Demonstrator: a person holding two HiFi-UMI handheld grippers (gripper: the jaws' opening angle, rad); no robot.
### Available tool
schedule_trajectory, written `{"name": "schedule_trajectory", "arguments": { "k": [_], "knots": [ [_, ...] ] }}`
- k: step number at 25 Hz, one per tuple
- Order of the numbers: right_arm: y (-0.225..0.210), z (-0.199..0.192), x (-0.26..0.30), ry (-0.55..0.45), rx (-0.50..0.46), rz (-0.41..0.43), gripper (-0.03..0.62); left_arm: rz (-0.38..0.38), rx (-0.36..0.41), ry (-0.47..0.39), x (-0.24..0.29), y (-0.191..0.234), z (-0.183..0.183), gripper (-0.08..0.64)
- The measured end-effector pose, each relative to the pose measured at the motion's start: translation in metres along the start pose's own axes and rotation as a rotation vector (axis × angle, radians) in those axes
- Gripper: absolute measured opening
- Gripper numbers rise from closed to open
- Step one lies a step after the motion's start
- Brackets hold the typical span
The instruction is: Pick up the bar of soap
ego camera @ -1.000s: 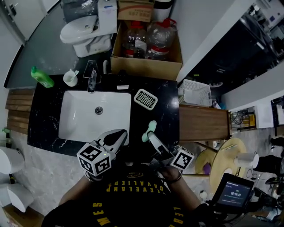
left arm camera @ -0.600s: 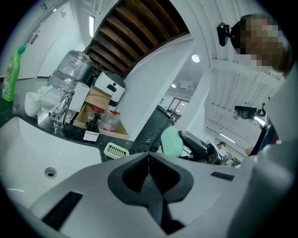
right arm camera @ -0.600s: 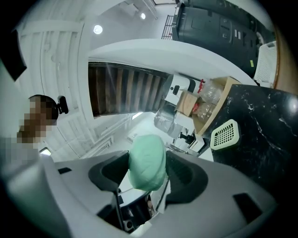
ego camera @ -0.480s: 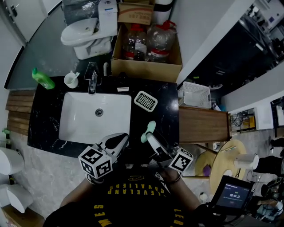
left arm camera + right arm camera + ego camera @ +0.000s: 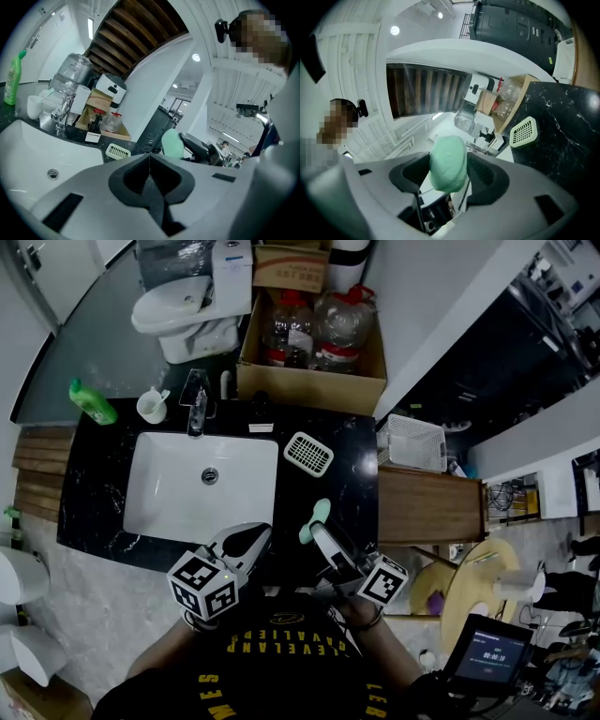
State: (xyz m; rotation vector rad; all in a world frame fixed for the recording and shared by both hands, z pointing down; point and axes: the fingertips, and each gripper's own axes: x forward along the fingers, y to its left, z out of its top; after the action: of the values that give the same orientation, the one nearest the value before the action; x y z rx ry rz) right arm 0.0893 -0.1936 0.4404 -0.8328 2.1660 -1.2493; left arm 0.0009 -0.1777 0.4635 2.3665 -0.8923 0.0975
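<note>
The pale green bar of soap [image 5: 315, 518] is clamped between the jaws of my right gripper [image 5: 319, 527], held in the air over the front edge of the black counter [image 5: 352, 484]. In the right gripper view the soap [image 5: 448, 163] fills the gap between the jaws. My left gripper [image 5: 251, 538] hovers over the sink's front rim, shut and empty, its jaws meeting in the left gripper view [image 5: 149, 161], where the soap [image 5: 172, 143] shows just beyond them.
A white slatted soap dish [image 5: 308, 452] lies on the counter right of the white sink [image 5: 201, 486]. Behind the sink stand a faucet [image 5: 196, 410], a white cup [image 5: 150, 406] and a green bottle [image 5: 91, 401]. A cardboard box of water bottles [image 5: 310, 343] sits behind the counter.
Both grippers have barely shifted; the right one still holds the soap in the same place above the counter's front edge.
</note>
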Motion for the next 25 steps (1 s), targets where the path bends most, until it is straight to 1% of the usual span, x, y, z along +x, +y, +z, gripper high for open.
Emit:
{"name": "schedule_trajectory", "arguments": {
  "k": [12, 16, 25],
  "knots": [
    [-0.0017, -0.0016, -0.0023, -0.002, -0.001, 0.007, 0.259, 0.004, -0.014, 0.007, 0.0027, 0.0012, -0.0058, 0.012],
    [0.0002, -0.0004, -0.001, -0.009, 0.015, 0.019, 0.259, 0.008, -0.015, 0.009, 0.0028, 0.0018, -0.0055, 0.012],
    [-0.0024, 0.0002, -0.0008, -0.007, 0.018, 0.01, 0.259, 0.009, -0.017, 0.012, 0.0027, 0.0021, -0.0052, 0.012]
  ]
}}
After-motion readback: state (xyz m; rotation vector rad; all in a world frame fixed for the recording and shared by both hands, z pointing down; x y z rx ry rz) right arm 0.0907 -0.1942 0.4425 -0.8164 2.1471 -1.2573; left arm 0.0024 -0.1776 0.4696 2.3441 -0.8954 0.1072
